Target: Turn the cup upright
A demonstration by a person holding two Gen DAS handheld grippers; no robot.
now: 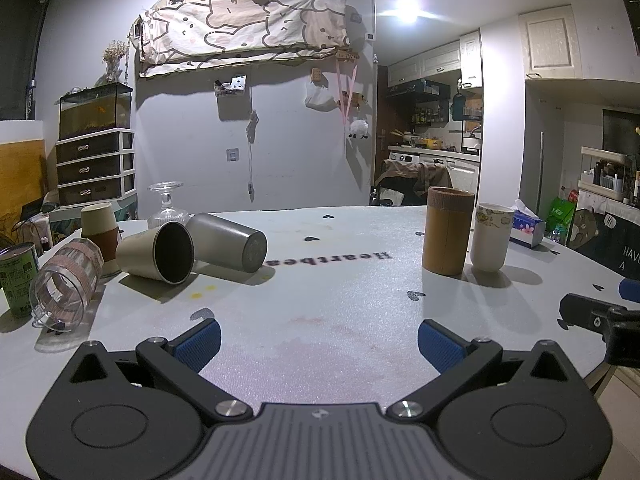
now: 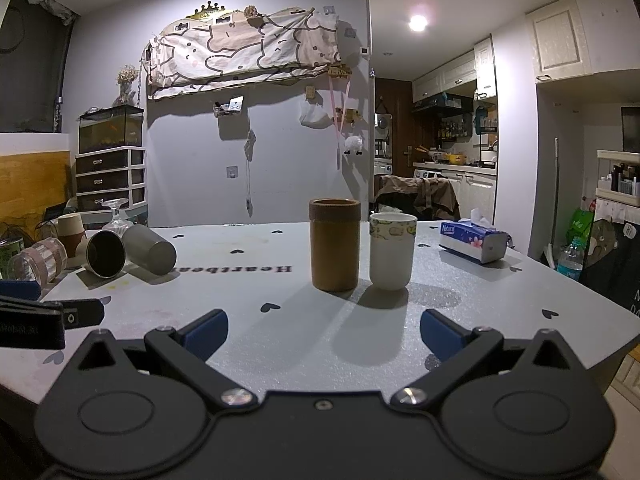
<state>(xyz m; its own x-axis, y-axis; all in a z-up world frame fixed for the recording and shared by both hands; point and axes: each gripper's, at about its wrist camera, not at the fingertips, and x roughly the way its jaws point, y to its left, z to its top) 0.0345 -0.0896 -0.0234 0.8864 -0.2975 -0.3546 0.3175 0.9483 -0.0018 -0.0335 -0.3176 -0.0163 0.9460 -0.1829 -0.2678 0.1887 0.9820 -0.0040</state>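
— Where are your jaws?

— Both pairs stand wide apart and hold nothing. My left gripper [image 1: 319, 340] and my right gripper [image 2: 324, 334] hover low over the near edge of the table [image 1: 340, 300], side by side.

— And the cups that need flipping?

— On the left of the table. A beige cup [image 1: 156, 253] lies on its side, its dark mouth facing me. A grey cup [image 1: 228, 245] lies touching it on the right, base toward me. A clear glass [image 1: 66, 280] lies tipped over nearer my left side, beside a green can [image 1: 16, 276].

— Anything upright?

— A brown cylinder [image 2: 335, 245] and a white cup [image 2: 392, 251] stand just beside each other, straight ahead of my right gripper. A tissue pack [image 2: 474, 240] lies further right. Behind the fallen cups, a paper cup [image 1: 100, 226] and a stemmed glass [image 1: 167, 208] stand upside down.
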